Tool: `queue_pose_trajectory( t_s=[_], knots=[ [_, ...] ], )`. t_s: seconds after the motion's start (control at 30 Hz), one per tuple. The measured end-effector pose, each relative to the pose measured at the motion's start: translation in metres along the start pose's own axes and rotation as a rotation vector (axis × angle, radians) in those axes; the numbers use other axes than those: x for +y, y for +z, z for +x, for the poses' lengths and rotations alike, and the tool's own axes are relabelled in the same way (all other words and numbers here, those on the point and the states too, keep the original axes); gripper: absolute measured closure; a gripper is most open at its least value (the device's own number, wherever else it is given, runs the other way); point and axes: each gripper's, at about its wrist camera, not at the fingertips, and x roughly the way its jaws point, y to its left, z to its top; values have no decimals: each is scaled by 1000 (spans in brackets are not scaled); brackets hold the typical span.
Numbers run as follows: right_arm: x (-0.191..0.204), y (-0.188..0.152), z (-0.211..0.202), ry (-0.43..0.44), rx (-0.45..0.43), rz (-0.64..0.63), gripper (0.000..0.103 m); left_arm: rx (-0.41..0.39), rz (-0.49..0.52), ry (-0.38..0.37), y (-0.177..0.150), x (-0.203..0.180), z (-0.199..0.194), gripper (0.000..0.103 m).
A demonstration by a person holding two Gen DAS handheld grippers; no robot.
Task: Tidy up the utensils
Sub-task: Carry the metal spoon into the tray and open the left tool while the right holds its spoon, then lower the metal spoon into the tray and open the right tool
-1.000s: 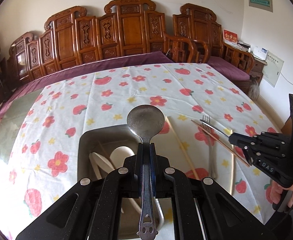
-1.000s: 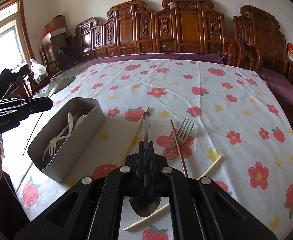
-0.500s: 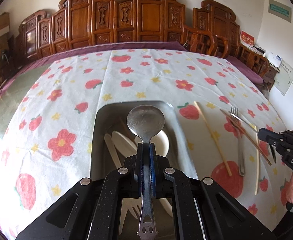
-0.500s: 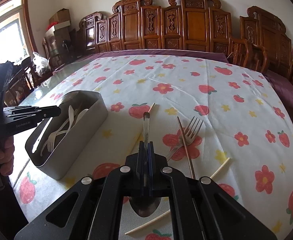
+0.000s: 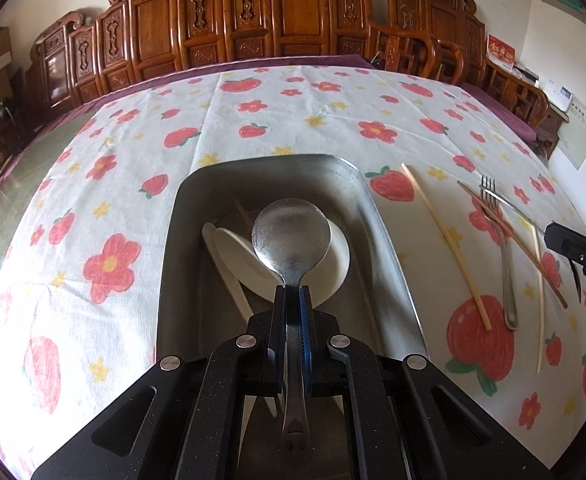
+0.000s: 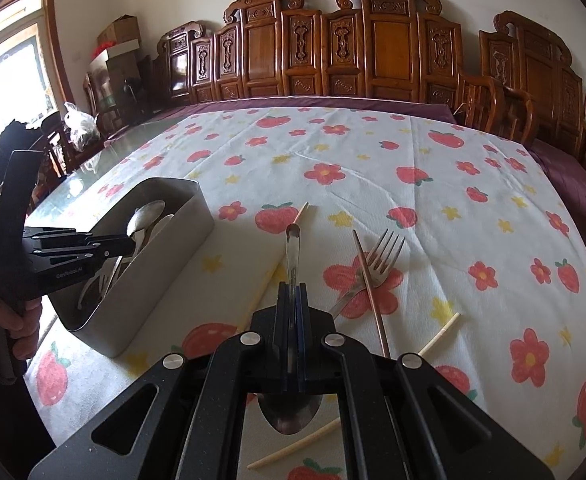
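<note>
My left gripper (image 5: 292, 294) is shut on the handle of a metal spoon (image 5: 291, 234), bowl forward, held inside the top of the grey metal bin (image 5: 389, 240) over white plastic utensils (image 5: 237, 256). In the right wrist view the left gripper (image 6: 127, 245) holds that spoon (image 6: 146, 213) over the bin (image 6: 165, 268). My right gripper (image 6: 292, 292) is shut on a second metal spoon (image 6: 293, 248), handle forward, its bowl under the gripper body. A metal fork (image 6: 381, 260), a brown chopstick (image 6: 369, 280) and pale chopsticks (image 6: 439, 332) lie on the tablecloth.
The table carries a white cloth with strawberries and flowers (image 6: 373, 168). Carved wooden chairs (image 6: 373, 40) line the far side. The right gripper shows at the right edge of the left wrist view (image 5: 581, 248), next to the fork (image 5: 501, 248) and chopsticks (image 5: 445, 240).
My left gripper has moved forward and down with its spoon, from in front of the bin to over its inside. My right gripper has kept its spoon and drifted slightly.
</note>
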Motion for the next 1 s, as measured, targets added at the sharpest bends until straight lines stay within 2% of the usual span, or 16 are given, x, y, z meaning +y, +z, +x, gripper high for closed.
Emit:
queue_pose_trajectory(
  t_s=[0.27,0.6,0.67,0.8,0.87,0.93,1.0],
  knots=[
    [0,-1,-2,0,-5,0,99,-23,-10,7,2,6,-10,97],
    [24,1,-21,13,-39,-23,99,-107,-11,1,9,20,-46,96],
    [30,2,-25,19,-45,-24,99,-124,-13,-4,10,23,-53,82],
    [45,2,-28,37,-46,-25,99,-154,-11,-7,12,30,-64,76],
    [57,3,-27,44,-42,-34,99,-169,-14,-6,13,34,-69,64],
    [66,6,-27,49,-39,-45,99,-183,-16,0,14,39,-74,57],
    [77,9,-27,56,-38,-54,99,-191,-24,-1,17,45,-78,44]
  ],
)
